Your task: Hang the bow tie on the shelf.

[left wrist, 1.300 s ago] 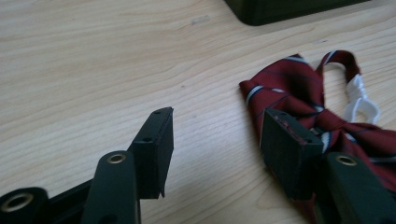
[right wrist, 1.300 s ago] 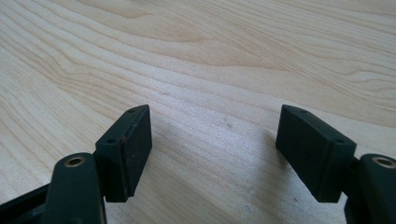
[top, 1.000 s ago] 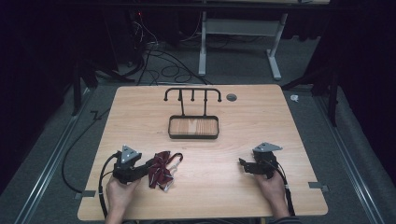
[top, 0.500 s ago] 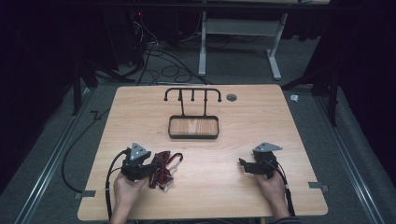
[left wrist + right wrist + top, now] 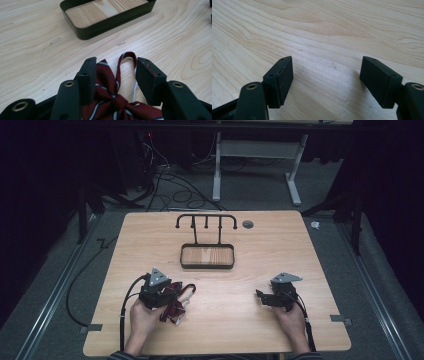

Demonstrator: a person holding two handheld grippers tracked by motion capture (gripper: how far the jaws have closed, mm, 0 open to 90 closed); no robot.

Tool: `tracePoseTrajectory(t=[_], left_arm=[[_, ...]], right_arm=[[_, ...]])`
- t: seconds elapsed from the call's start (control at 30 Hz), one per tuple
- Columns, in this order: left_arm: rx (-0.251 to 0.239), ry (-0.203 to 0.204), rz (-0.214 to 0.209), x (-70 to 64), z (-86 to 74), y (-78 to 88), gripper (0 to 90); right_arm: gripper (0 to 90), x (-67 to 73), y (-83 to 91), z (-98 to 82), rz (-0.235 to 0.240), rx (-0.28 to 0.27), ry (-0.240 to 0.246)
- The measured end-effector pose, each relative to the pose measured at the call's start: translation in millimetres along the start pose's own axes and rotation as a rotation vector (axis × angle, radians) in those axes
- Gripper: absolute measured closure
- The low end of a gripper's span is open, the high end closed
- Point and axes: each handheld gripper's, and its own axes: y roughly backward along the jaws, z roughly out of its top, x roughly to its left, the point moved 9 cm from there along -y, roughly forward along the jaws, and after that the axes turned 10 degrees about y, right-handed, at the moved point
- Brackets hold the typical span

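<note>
A dark red striped bow tie (image 5: 177,307) with a thin strap loop lies crumpled on the wooden table at the front left. My left gripper (image 5: 171,294) hovers right over it, and its jaws have just been closing. In the left gripper view the bow tie (image 5: 110,101) lies between the jaws of the left gripper (image 5: 116,71). The strap curves up by the right jaw, and the pads still stand apart from the cloth. My right gripper (image 5: 260,295) rests at the front right. It stands open (image 5: 327,72) over bare wood.
A black tray (image 5: 207,266) with a wooden floor sits at the table's middle, its near wall (image 5: 110,21) just beyond the tie. Behind it stands a black hook rack (image 5: 206,217). A round grommet (image 5: 247,224) lies at the back.
The left hand and gripper have slid to the right and slightly forward, so the jaws now straddle the bow tie. The right gripper has stayed still.
</note>
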Motion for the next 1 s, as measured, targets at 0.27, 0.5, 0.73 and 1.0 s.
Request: tracePoseTrajectory(t=[0.27, 0.5, 0.73, 1.0], left_arm=[[0.045, -0.005, -0.038, -10.5, 4.8, -19.4, 52.4], [0.064, -0.008, -0.058, -15.3, 14.0, -30.2, 53.5], [0.094, -0.014, -0.047, -14.2, 16.8, -44.7, 54.3], [0.118, -0.017, -0.035, -12.4, 13.3, -56.1, 55.8]], right_arm=[[28.1, 0.0, 0.0, 0.0, 0.001, -0.001, 0.002], [28.1, -0.1, 0.0, 0.0, 0.003, -0.002, 0.002], [28.1, 0.0, 0.0, 0.1, 0.004, -0.003, 0.001], [28.0, 0.0, -0.1, 0.2, 0.004, -0.005, 0.000]])
